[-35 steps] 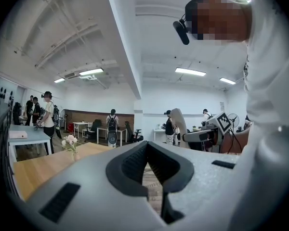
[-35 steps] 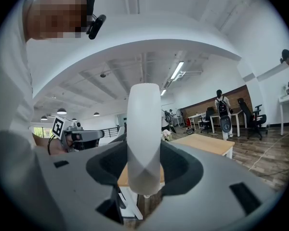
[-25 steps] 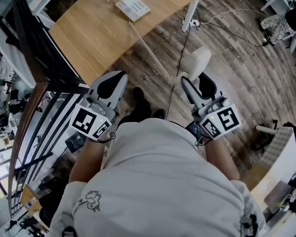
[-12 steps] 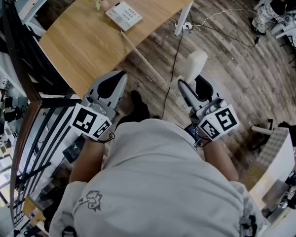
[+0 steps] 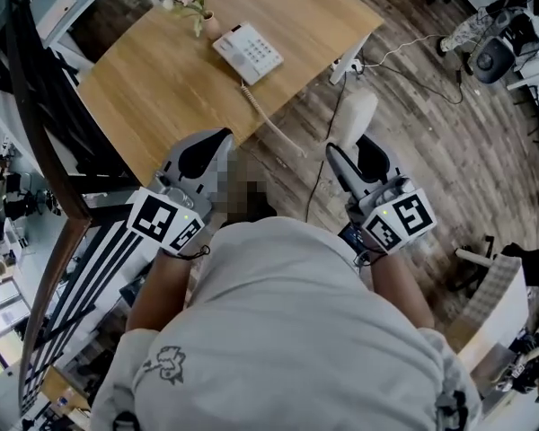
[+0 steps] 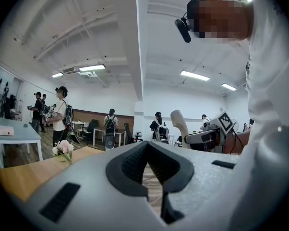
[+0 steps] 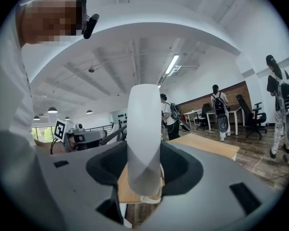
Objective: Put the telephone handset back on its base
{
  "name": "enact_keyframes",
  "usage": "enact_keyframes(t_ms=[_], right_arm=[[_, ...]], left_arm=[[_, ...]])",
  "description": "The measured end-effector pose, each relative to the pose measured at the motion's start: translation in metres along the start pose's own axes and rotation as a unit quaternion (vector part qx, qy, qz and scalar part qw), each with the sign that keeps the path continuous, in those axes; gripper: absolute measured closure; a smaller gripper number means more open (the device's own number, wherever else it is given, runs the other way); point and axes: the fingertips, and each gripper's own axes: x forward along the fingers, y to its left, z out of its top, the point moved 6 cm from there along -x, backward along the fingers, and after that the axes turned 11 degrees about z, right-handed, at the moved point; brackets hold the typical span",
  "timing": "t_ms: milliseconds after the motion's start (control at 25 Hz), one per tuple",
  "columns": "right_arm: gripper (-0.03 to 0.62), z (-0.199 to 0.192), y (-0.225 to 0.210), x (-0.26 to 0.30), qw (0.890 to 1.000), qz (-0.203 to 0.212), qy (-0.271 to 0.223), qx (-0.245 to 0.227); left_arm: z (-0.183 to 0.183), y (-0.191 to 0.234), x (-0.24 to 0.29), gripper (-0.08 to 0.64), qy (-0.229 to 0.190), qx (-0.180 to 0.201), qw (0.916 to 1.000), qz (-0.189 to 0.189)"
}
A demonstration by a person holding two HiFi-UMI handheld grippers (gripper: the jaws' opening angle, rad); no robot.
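Note:
The white telephone base [image 5: 247, 52] lies on the wooden table [image 5: 153, 88], beside a small vase of flowers [image 5: 193, 3]. A coiled cord [image 5: 271, 126] runs from the base off the table edge towards the white handset [image 5: 355, 119]. My right gripper [image 5: 346, 151] is shut on the handset, which stands upright between the jaws [image 7: 144, 138] above the floor, short of the table. The left gripper [image 5: 205, 142] is level beside it, jaws together with nothing in them; in its own view the left gripper [image 6: 147, 148] faces across the table.
A dark railing [image 5: 63, 178] runs along the left of the table. A power strip [image 5: 352, 41] and cables lie on the wooden floor by the table leg. Chairs [image 5: 499, 52] stand at the far right. Several people with backpacks [image 6: 62, 119] stand across the room.
Both grippers have come closer to the table, and its near edge and the base now sit nearer to them in the head view. The handset stays in the right gripper.

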Motion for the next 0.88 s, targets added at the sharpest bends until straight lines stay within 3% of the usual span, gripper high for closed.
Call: enact_keyframes(t_ms=[400, 880], right_arm=[[0.373, 0.016, -0.018, 0.092, 1.0, 0.015, 0.022, -0.011], [0.373, 0.015, -0.02, 0.152, 0.997, 0.062, 0.054, -0.004]], left_arm=[[0.003, 0.086, 0.002, 0.555, -0.01, -0.011, 0.9996, 0.025], [0.003, 0.122, -0.025, 0.555, -0.018, -0.021, 0.9964, 0.08]])
